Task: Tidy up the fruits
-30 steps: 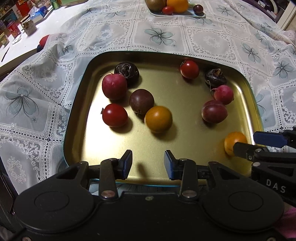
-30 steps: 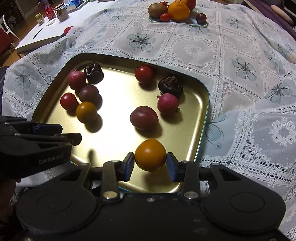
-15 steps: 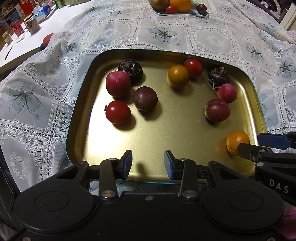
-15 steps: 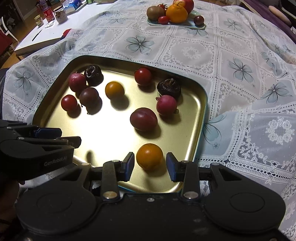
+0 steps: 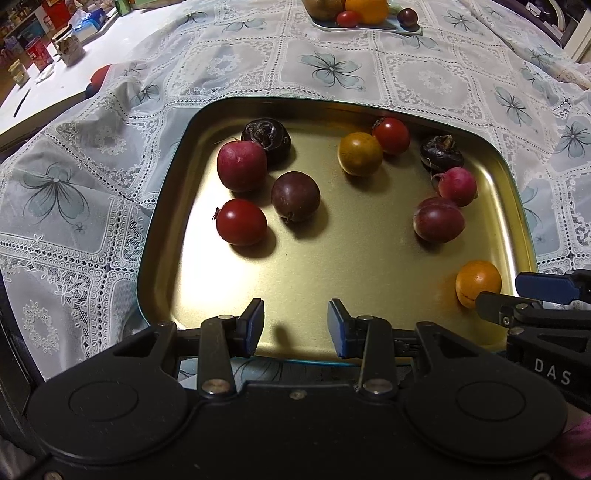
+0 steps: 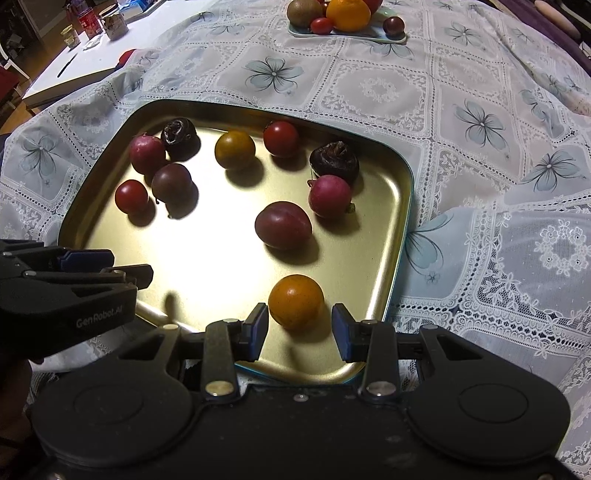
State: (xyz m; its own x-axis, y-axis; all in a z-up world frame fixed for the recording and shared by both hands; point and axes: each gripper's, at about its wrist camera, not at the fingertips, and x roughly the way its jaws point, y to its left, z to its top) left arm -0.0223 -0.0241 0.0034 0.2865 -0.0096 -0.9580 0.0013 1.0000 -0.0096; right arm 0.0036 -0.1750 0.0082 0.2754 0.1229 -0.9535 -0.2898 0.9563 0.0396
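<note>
A gold metal tray [image 5: 332, 266] [image 6: 207, 254] holds several small fruits: red, purple, dark brown and two orange. My left gripper [image 5: 295, 326] is open and empty over the tray's near edge. My right gripper [image 6: 299, 332] is open, with an orange fruit [image 6: 296, 301] [image 5: 478, 282] resting on the tray just ahead of its jaws, apart from both pads. A second orange fruit [image 5: 360, 153] [image 6: 235, 149] lies at the far side next to a red tomato [image 5: 391, 134] [image 6: 280, 138].
A light blue plate [image 6: 369, 36] with more fruit stands far back on the lace tablecloth [image 6: 480, 147]. A white side table [image 6: 74, 66] with jars is at the far left. The other gripper shows at each view's edge.
The right gripper let go of its orange fruit, which now rests on the tray. The other orange fruit rolled from the left cluster to the far side beside the tomato.
</note>
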